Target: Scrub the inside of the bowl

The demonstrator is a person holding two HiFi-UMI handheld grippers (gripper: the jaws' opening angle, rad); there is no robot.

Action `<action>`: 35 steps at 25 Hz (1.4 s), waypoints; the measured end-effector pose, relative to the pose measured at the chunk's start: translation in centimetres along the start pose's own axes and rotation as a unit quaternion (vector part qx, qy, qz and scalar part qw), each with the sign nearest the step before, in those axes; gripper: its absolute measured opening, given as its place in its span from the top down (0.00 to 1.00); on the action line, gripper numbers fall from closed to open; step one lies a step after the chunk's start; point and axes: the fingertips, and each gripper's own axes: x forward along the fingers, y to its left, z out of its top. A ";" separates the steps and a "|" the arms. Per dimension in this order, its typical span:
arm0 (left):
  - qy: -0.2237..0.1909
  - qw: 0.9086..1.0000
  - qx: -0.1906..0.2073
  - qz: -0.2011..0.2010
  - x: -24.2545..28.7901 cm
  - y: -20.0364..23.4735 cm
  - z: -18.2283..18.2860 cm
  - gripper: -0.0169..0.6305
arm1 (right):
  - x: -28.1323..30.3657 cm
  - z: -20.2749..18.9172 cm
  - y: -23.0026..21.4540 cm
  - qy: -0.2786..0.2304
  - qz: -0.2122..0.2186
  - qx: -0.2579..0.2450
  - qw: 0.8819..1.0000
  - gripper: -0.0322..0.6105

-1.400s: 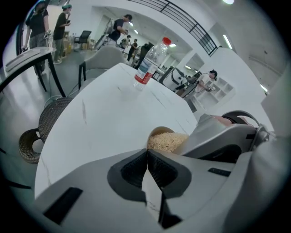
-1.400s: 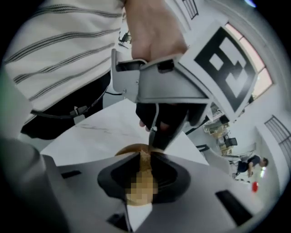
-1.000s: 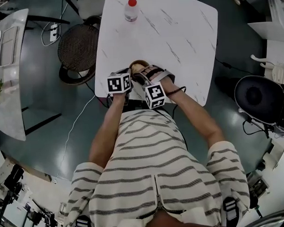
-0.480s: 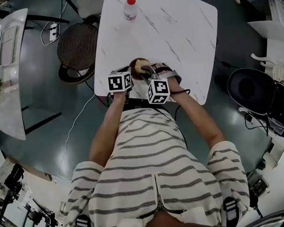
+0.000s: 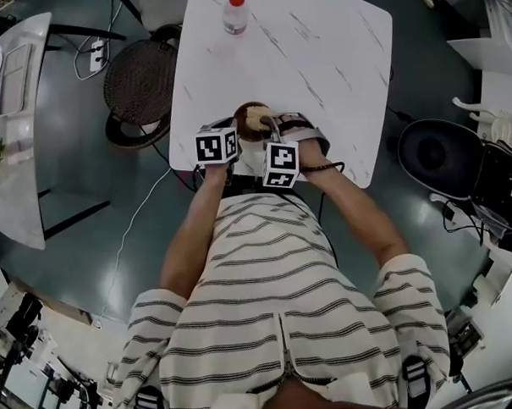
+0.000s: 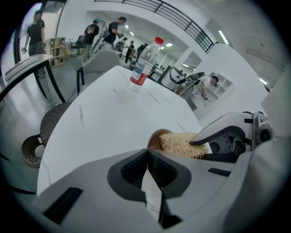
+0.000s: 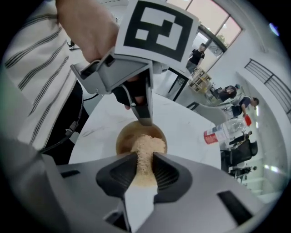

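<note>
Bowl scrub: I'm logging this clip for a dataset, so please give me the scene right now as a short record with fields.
bowl: brown, near edge of the white table
left gripper: jaws closed at the bowl's rim
right gripper: shut on the sponge
sponge: tan, reaching into the bowl
bottle: upright, red cap, far side of the table

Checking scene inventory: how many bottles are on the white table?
1. The red-capped bottle stands upright at the table's far edge, apart from the bowl. The near edge is partly hidden, so more could sit there.
</note>
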 end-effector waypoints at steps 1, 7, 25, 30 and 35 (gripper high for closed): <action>0.000 1.000 0.001 0.000 0.0 -0.1 0.0 0.96 | -0.1 -0.2 0.0 0.007 -0.003 -0.004 1.000 0.79; 0.000 1.000 0.007 0.004 -0.1 0.0 -0.4 0.96 | -0.2 -0.3 -0.1 0.041 -0.022 -0.041 0.998 0.81; -0.004 1.000 0.003 0.012 -0.4 0.7 -0.8 0.96 | 1.3 3.8 2.5 -0.031 -0.046 -0.204 0.977 0.82; -0.007 1.000 0.005 0.022 -0.4 1.4 -0.8 0.96 | 0.5 3.3 4.1 -0.063 -0.016 -0.205 0.976 0.83; -0.005 1.000 0.008 0.021 -0.4 1.4 -0.9 0.96 | 0.4 2.1 2.9 -0.072 -0.015 -0.154 0.985 0.83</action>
